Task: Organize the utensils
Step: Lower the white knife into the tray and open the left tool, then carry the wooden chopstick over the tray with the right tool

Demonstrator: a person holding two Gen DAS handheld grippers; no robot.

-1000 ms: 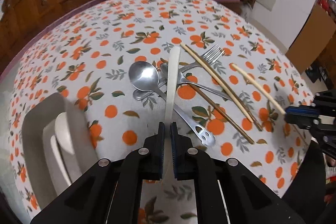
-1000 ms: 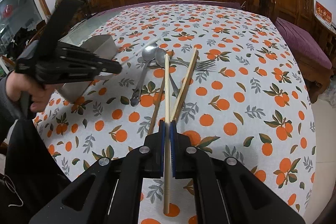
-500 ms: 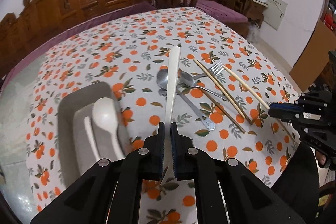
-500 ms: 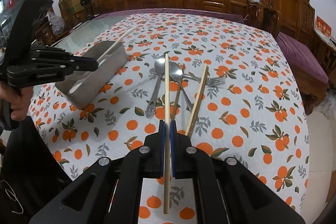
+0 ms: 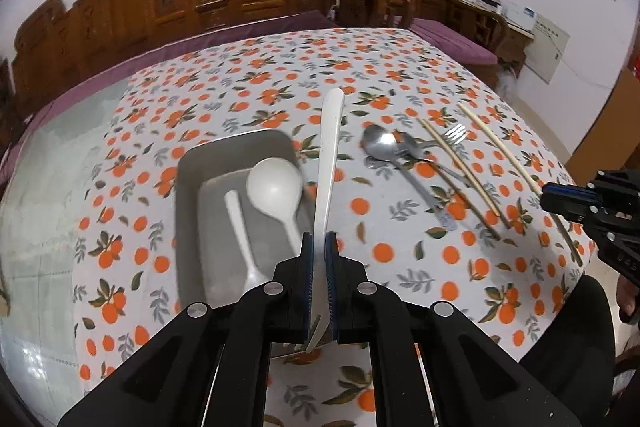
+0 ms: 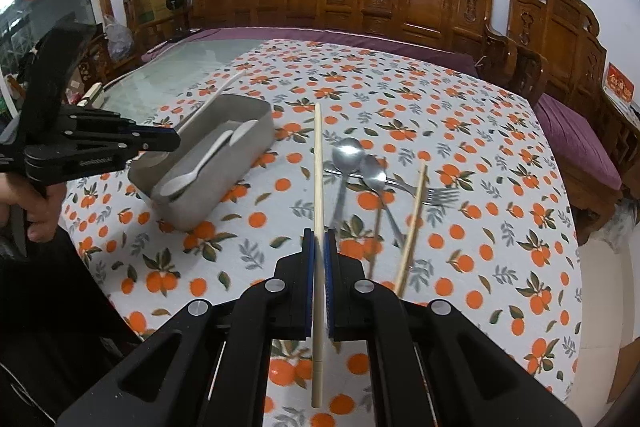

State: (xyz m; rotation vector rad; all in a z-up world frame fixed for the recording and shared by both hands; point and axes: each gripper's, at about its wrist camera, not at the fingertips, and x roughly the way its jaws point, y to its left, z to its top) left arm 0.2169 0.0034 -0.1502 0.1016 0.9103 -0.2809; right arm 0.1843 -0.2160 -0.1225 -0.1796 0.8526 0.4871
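On the table: a cloth with orange fruit print (image 5: 248, 99) covers it, and a grey tray (image 5: 188, 163) stands at the left part with two white spoons (image 5: 274, 183) inside.
Left gripper (image 5: 319, 247): pressed together on a white plastic fork (image 5: 330, 155) — the handle points forward over the right edge of the tray, the prongs show behind the jaws.
Right gripper (image 6: 319, 243): pressed together on one pale chopstick (image 6: 317, 167), held near its middle and above the cloth.
Still on the cloth: two metal spoons (image 6: 350, 157), a metal fork (image 6: 438, 195), and more chopsticks (image 6: 412, 223) — all lie together, to the right of the tray.
Step in hand: I judge that the white fork goes into the tray, beside the white spoons.
How to do it well: turn the fork so it lies along the long side of the tray, lower it until it is close to the bottom, then open the jaws — a drop from high may make it bounce out.
Care for the other hand: keep the chopstick away from the tray until the left gripper leaves, so the two tools do not meet.
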